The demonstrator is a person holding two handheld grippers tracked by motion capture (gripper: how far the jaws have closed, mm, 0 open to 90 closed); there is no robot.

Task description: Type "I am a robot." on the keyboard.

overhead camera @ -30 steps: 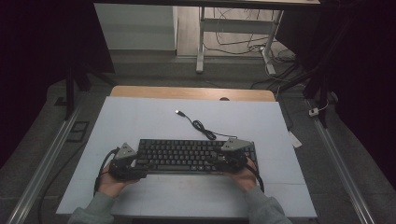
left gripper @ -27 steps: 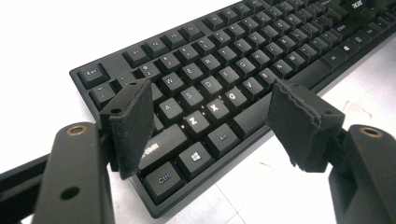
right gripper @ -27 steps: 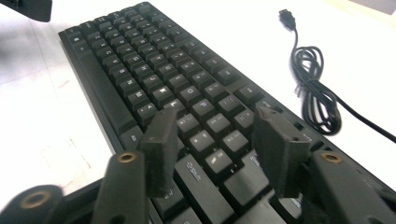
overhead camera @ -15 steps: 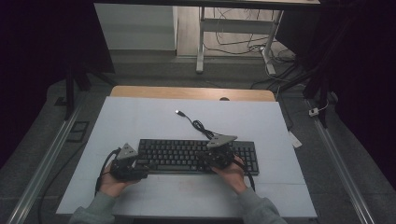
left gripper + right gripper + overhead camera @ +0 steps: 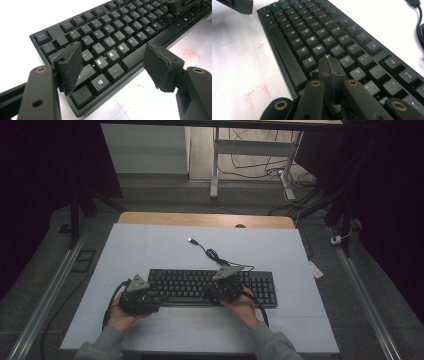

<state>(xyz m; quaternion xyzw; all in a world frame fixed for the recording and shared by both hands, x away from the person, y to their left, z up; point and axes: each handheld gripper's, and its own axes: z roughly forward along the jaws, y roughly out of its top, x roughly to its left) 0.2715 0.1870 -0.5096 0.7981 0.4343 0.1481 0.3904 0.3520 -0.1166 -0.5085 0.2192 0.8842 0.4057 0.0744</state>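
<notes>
Right now a black keyboard (image 5: 212, 287) lies flat on the white table (image 5: 150, 250), a little toward the person's side, its long edge running left to right. Its black cable (image 5: 212, 254) snakes away from the back edge and ends in a plug lying on the bare tabletop.

Over at the keyboard's left end the left gripper (image 5: 113, 62) hovers with its jaws spread wide apart and nothing between the pads; through the gap I can see lit Z, X and C keys and the near-left corner with the Ctrl key. In the high view that gripper sits just at the left end of the board, held in the person's left hand (image 5: 120, 317).

Meanwhile the right gripper (image 5: 329, 61) has its jaws pressed together, pad against pad, nothing caught between them. Its joined tip stands over the letter keys right of the middle, close to the K and M keys; whether it touches a key I cannot tell.
</notes>
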